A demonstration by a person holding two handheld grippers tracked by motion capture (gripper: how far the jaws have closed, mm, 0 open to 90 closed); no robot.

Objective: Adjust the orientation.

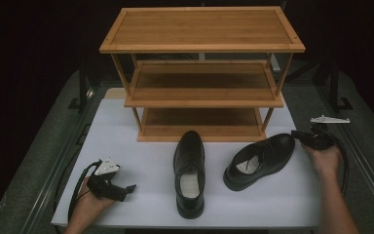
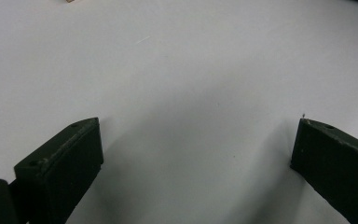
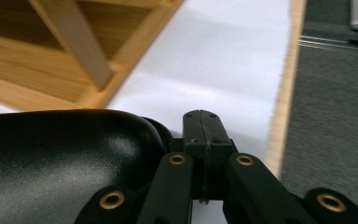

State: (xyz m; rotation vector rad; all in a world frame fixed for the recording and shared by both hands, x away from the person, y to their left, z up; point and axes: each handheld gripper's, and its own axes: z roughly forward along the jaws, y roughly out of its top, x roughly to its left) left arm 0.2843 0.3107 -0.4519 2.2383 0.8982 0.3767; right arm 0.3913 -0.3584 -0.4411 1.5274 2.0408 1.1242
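On table: we found two black shoes on the white sheet in front of the wooden rack.
Right gripper: jaws closed together, empty, tip touching the toe of the right shoe; we saw that glossy toe just beside the jaws.
Left gripper: jaws wide apart, empty, low over bare sheet, well apart from the left shoe.
Left shoe: toe toward rack.
Right shoe: angled, toe toward right gripper.
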